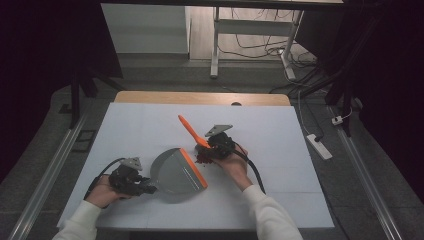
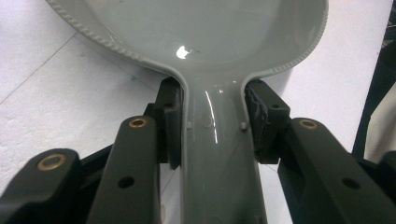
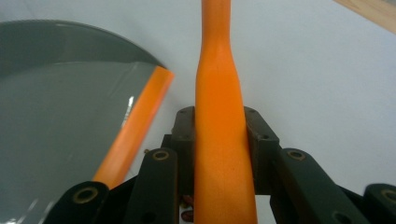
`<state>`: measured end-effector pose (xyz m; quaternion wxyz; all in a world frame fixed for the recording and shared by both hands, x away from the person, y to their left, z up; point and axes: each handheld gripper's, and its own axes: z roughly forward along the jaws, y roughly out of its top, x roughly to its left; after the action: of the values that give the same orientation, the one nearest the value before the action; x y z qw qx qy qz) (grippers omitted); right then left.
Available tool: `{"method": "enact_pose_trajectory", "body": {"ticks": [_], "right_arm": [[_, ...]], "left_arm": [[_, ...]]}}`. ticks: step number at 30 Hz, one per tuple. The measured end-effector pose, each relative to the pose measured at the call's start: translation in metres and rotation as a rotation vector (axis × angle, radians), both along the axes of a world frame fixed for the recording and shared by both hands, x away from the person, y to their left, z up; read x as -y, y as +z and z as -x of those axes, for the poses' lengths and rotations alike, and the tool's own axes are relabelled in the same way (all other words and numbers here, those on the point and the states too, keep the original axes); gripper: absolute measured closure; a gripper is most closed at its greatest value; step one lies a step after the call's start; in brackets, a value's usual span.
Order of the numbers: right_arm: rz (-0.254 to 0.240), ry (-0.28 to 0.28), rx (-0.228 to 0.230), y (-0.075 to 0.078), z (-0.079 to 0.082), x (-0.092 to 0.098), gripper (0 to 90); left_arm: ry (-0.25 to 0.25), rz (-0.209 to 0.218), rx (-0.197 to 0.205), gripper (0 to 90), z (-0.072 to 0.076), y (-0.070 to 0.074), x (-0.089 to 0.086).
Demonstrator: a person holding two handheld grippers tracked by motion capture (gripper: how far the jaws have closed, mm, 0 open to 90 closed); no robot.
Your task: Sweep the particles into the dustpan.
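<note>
Grey plastic dustpan with an orange lip lies on the white-covered desk, toward its near edge and a little left of centre, its mouth facing right. Just beyond the lip sits a small heap of dark reddish-brown bits, and over that heap the orange brush slants, its handle pointing toward the far edge.

The left gripper pinches the dustpan's handle between its jaws, holding the pan flat against the desk. The right gripper is clamped on the brush handle, low down near the head.

By my reading the sweeping is barely under way: the pan's floor looks bare where it shows, and the heap lies outside the lip, touching or nearly touching it. What remains is to draw the bits across the lip into the pan, then lift it away.

The left gripper view gives the grip plainly, both pads pressed against the narrow neck of the dustpan, and shows the glossy underside of the pan's bowl, which the high view cannot. The right gripper view shows the jaws squeezed on the brush, the orange lip close beside it, and a few bits beneath the handle. The high view alone sets pan, heap and brush in relation on the desk.
</note>
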<state>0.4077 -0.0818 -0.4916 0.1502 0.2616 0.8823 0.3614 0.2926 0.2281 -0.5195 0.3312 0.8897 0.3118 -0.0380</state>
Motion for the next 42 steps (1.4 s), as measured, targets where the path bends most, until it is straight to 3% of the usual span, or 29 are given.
{"method": "enact_pose_trajectory", "body": {"ticks": [7,16,23,26,29,33,42], "right_arm": [[-0.034,0.035,-0.033,-0.001,0.005,-0.008,69.5],[-0.042,0.079,-0.035,-0.001,0.016,-0.023,69.4],[-0.09,0.15,-0.052,0.005,0.026,-0.033,69.5],[-0.126,0.185,-0.031,0.012,0.029,-0.034,69.4],[-0.136,0.164,0.018,0.02,0.029,-0.027,69.4],[-0.154,0.105,0.036,0.026,0.022,-0.012,69.4],[-0.066,0.007,0.023,0.012,0.005,0.003,69.4]], "left_arm": [[-0.002,-0.001,0.0,61.6,0.0,0.0,0.0],[-0.004,-0.002,-0.002,61.6,0.001,0.0,0.001],[-0.005,-0.002,-0.002,61.6,0.0,-0.001,0.001],[-0.006,-0.003,0.0,61.6,0.001,-0.001,0.001],[-0.006,-0.003,0.001,61.6,0.001,-0.001,0.001],[-0.006,-0.005,0.001,61.6,0.001,-0.002,0.001],[-0.004,-0.009,0.003,61.6,0.001,-0.002,0.002]]}}
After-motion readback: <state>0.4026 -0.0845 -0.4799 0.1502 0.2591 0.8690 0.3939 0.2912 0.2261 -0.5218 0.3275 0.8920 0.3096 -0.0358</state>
